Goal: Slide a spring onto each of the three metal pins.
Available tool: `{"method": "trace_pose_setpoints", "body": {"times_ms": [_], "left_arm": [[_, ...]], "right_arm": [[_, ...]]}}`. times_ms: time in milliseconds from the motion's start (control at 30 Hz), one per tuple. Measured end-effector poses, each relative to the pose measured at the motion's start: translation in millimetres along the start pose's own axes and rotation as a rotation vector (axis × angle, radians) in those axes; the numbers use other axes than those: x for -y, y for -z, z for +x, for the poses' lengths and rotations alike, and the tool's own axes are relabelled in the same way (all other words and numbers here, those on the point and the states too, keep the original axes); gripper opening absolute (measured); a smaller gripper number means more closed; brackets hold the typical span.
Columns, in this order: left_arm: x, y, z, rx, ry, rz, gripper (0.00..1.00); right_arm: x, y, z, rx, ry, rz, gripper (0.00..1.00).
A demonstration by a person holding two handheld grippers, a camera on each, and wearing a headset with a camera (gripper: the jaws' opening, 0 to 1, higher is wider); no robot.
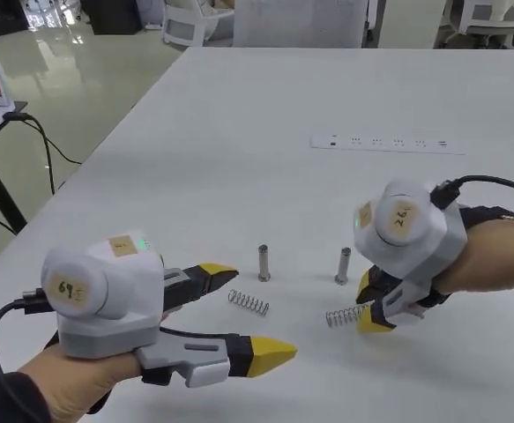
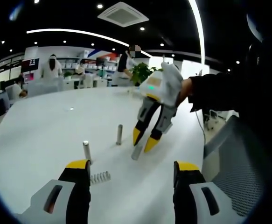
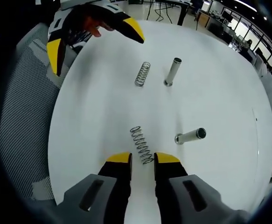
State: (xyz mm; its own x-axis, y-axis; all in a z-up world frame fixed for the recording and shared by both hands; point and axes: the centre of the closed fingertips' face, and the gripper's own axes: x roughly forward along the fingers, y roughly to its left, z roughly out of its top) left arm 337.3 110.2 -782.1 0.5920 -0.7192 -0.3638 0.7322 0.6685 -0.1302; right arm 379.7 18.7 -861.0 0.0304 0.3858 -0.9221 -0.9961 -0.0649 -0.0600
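Nearest the viewer in the head view, the left gripper is held low over the white desk, its yellow-tipped jaws spread wide apart and holding nothing. Just beyond its tips, the left spring lies flat on the desk. In the left gripper view this spring lies just inside the left-hand jaw, not touching it.

To the right, at about the same depth, the right gripper points down at the desk. The right spring lies flat with one end between the jaw tips. In the right gripper view the jaws are only narrowly apart, the near end of that spring sits in the gap, and a sliver of desk shows beside it, so it does not look clamped.

A little farther back, two short metal pins stand upright and bare: the left pin just behind the left spring, and the right pin just beside the right gripper.

Farther still, a white power strip lies flat, well apart from the pins. Past the far edge of the desk are office chairs and a shiny floor.
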Motion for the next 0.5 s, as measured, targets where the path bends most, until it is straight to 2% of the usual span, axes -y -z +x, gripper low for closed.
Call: {"method": "trace_pose_setpoints", "body": {"times_ms": [500], "left_arm": [[1.8, 0.2, 0.4, -0.003, 0.005, 0.002, 0.67]], "right_arm": [[-1.2, 4.1, 1.7, -0.018, -0.001, -0.011, 0.11]]}}
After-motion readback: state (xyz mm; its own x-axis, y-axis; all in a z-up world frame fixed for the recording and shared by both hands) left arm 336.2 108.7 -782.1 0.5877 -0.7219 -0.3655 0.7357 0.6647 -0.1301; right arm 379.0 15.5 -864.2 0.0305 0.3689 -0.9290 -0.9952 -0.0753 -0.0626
